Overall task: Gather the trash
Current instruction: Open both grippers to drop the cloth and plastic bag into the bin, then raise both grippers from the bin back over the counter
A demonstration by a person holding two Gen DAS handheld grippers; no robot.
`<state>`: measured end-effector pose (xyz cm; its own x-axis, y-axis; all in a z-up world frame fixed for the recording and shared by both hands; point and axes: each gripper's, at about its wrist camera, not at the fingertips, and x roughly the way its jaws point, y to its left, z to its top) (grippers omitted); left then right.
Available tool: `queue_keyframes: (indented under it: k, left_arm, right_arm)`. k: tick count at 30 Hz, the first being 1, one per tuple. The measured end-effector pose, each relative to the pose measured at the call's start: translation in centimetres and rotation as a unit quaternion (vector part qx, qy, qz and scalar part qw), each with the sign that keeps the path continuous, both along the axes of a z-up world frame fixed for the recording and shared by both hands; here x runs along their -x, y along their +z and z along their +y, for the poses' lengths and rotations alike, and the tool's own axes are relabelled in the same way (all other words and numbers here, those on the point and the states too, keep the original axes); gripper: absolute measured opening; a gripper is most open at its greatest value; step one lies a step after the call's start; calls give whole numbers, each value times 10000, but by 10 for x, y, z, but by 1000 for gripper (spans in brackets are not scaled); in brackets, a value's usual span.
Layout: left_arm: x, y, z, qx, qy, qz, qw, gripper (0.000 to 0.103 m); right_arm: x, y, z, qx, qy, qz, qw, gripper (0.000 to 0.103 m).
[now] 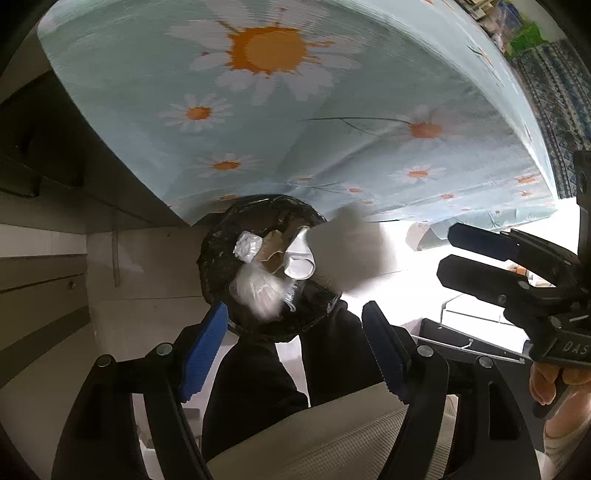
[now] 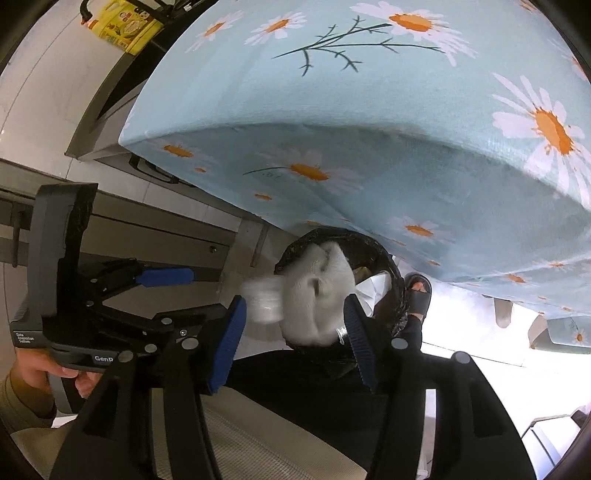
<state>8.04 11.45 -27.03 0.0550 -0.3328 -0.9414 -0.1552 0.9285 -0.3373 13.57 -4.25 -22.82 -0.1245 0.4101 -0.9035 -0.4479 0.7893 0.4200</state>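
Observation:
A bin lined with a black bag (image 1: 218, 266) (image 2: 391, 266) stands on the floor under the table edge and holds crumpled paper, foil and plastic. In the left wrist view my left gripper (image 1: 295, 350) hangs open above the bin, and a blurred white plastic wad (image 1: 258, 295) is loose beyond its pads. A second blurred pale wad (image 1: 345, 251) is over the bin's right rim. In the right wrist view my right gripper (image 2: 291, 341) is open, with that white wad (image 2: 317, 295) loose between and beyond its pads. The smaller wad (image 2: 262, 299) is beside it. The other gripper shows at each frame's side (image 1: 472, 254) (image 2: 177, 295).
A table under a pale blue daisy cloth (image 1: 295, 129) (image 2: 369, 166) overhangs the bin. The person's dark trouser legs (image 1: 255, 376) and a sandalled foot (image 2: 417, 291) stand right against the bin. A grey cabinet (image 1: 44, 280) is on the left, and a yellow container (image 2: 125, 26) sits far off.

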Motion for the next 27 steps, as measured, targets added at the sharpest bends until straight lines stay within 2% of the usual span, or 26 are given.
queue_keyframes:
  k: [14, 27]
  left_arm:
    - [2, 8, 5, 55, 122, -110, 9998, 73]
    - [0, 51, 16, 46, 314, -599, 9977, 73]
  right_arm:
    - [-2, 10, -2, 21, -23, -101, 9999, 55]
    - [-7, 50, -12, -52, -188, -398, 9990, 57]
